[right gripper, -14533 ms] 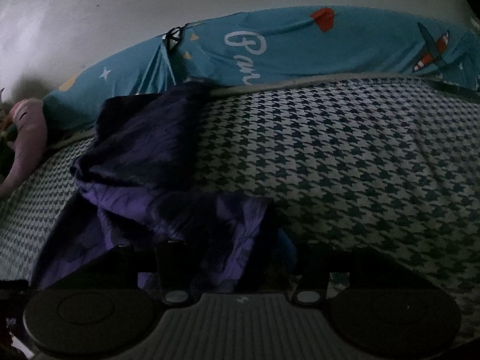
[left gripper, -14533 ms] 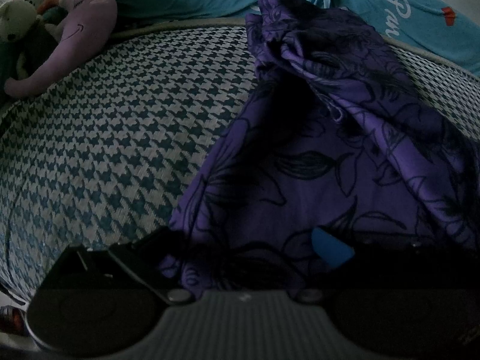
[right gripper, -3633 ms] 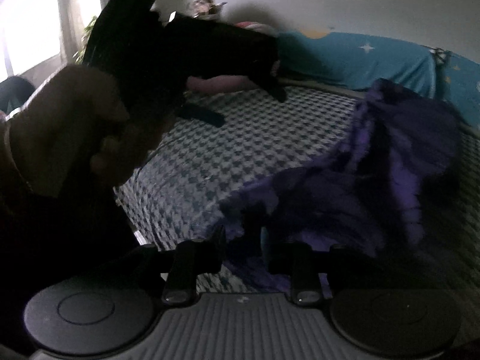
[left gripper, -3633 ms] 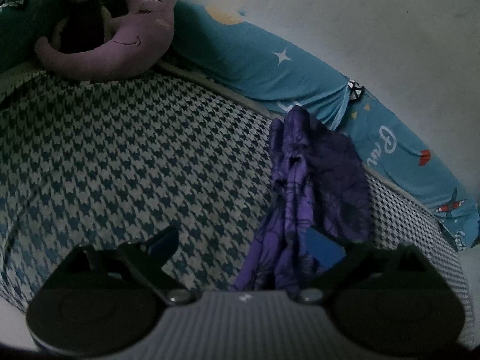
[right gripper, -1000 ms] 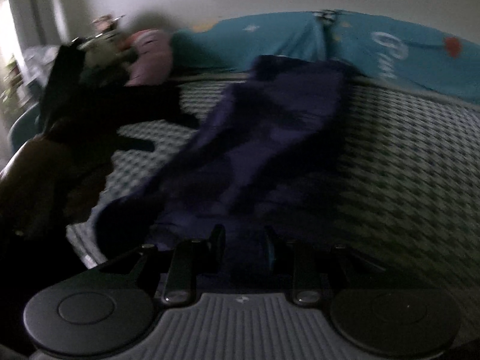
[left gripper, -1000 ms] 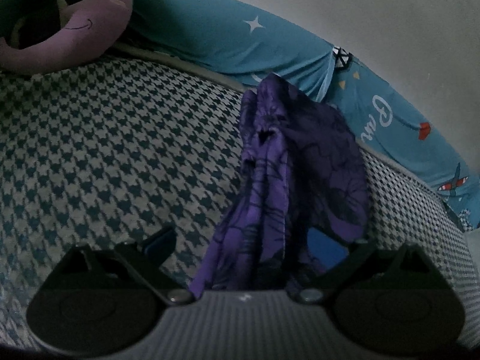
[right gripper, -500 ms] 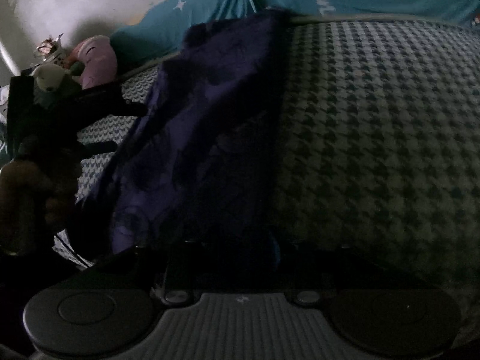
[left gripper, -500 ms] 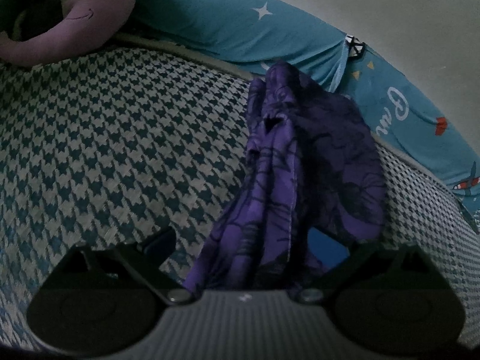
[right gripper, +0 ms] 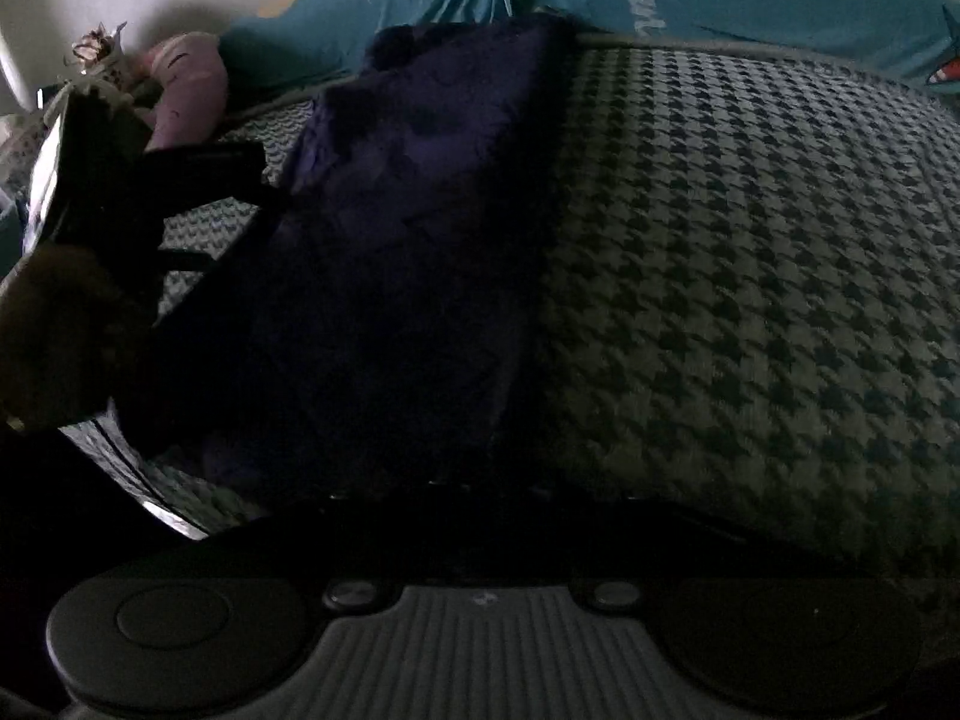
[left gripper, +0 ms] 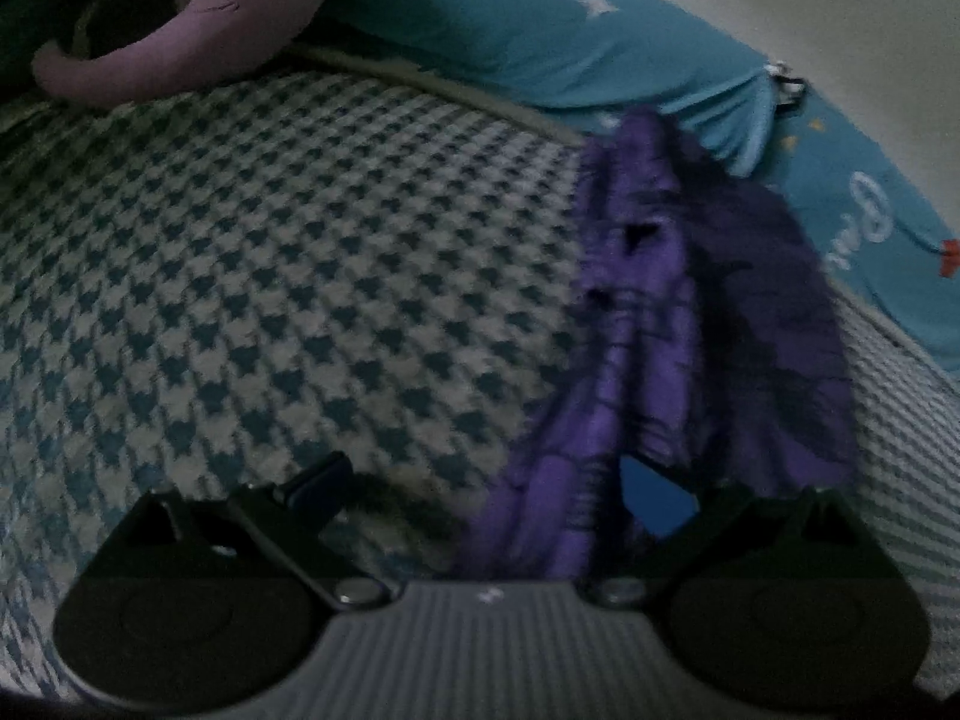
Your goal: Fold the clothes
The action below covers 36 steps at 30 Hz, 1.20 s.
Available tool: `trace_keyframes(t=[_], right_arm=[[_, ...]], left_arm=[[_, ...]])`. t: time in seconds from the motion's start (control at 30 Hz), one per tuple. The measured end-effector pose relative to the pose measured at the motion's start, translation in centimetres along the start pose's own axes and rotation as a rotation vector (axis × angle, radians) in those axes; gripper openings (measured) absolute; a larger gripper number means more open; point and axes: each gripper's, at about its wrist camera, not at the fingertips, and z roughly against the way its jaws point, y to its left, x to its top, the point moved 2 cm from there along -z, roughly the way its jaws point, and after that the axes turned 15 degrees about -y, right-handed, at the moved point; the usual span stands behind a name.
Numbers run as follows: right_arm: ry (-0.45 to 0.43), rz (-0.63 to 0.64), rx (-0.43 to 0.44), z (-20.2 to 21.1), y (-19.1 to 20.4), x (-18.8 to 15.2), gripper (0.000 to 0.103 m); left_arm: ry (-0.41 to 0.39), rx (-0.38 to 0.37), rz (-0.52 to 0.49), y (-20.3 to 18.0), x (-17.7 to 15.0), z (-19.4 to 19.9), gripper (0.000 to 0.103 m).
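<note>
Bed, houndstooth cover, blue-on-pale; teal bolster with stars and lettering along the far edge against a pale wall; purple plush toy at the far left corner; light poor throughout.

Item, task's own: purple garment, dark floral print, bunched into one long strip; long axis runs from my grippers straight away toward the bolster; far end touching the bolster, near end gathered at my fingers; it lies on the bed, right of centre in the left wrist view, left of centre in the right wrist view.

Item: left gripper; fingers stand well apart; one blue pad shows bare beside the cloth; the near corner of the garment hangs between the fingers, nearer the right-hand one; I see no pad pressing on it.

Item: right gripper; fingers lost in shadow under the cloth; drawn fully together, and I judge them clamped on the near edge of the garment, since the dark fabric runs right into where they meet.

Item: my left hand, dim, at the left of the right wrist view, beside the strip.

Relation governing the coming move, as I judge it: both grippers sit at the near end, the garment stretching directly ahead; a fold would carry this near end forward along that axis toward the bolster end; the right has its hold, the left must first close.
</note>
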Motion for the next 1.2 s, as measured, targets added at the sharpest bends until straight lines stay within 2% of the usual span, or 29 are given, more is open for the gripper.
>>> trace_keyframes(t=[0.17, 0.3, 0.43, 0.6, 0.7, 0.83, 1.2], right_arm=[[-0.019, 0.032, -0.007, 1.0, -0.2, 0.6, 0.005], [-0.052, 0.065, -0.03, 2.2, -0.5, 1.3, 0.009], [-0.081, 0.054, 0.021, 2.4, -0.7, 2.8, 0.014], [-0.095, 0.037, 0.103, 1.5, -0.7, 4.3, 0.017], [-0.093, 0.067, 0.132, 0.7, -0.6, 5.2, 0.024], [-0.086, 0.085, 0.181, -0.9, -1.1, 7.0, 0.027], [-0.062, -0.001, 0.2, -5.5, -3.1, 9.4, 0.03]], left_arm=[[-0.026, 0.065, -0.087, -0.6, -0.2, 0.1, 0.098], [-0.016, 0.04, -0.004, -0.2, 0.3, 0.4, 0.098], [-0.032, -0.005, 0.009, -0.9, 0.5, 1.3, 0.098], [-0.038, -0.045, -0.011, -2.0, 0.5, 1.7, 0.099], [-0.032, -0.058, -0.007, -2.3, 0.5, 1.7, 0.099], [-0.03, -0.066, -0.007, -2.7, 0.6, 1.5, 0.102], [-0.006, -0.069, -0.028, -4.3, 1.7, -0.5, 0.102]])
